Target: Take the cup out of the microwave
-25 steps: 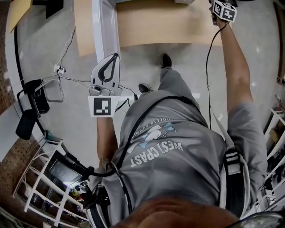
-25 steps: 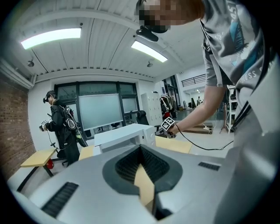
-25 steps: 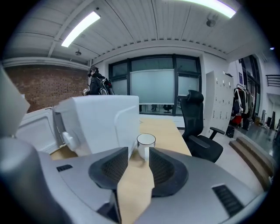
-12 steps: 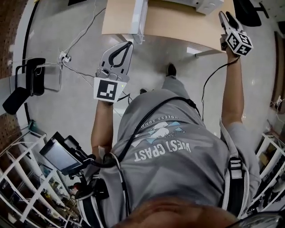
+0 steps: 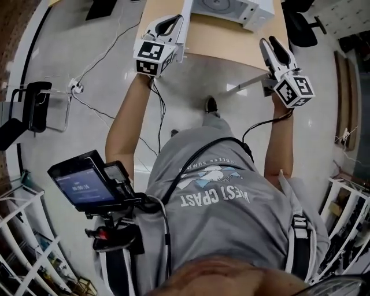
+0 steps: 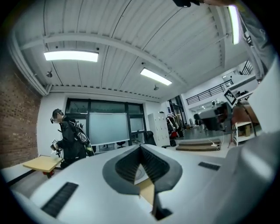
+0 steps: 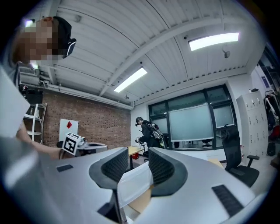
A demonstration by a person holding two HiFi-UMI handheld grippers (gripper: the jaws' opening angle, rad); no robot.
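Both grippers hover at the near edge of the table (image 5: 231,40), one toward each front corner and well apart. The left gripper (image 5: 172,23) has its jaw tips closed together on nothing. The right gripper (image 5: 272,46) has its jaws parted and empty, and only a white surface over tan wood shows through the gap. The microwave (image 5: 228,8) sits farther back on the table, between the two grippers, cut off by the picture's top edge. No view shows the cup. An office chair (image 5: 303,26) stands just past the table's right end.
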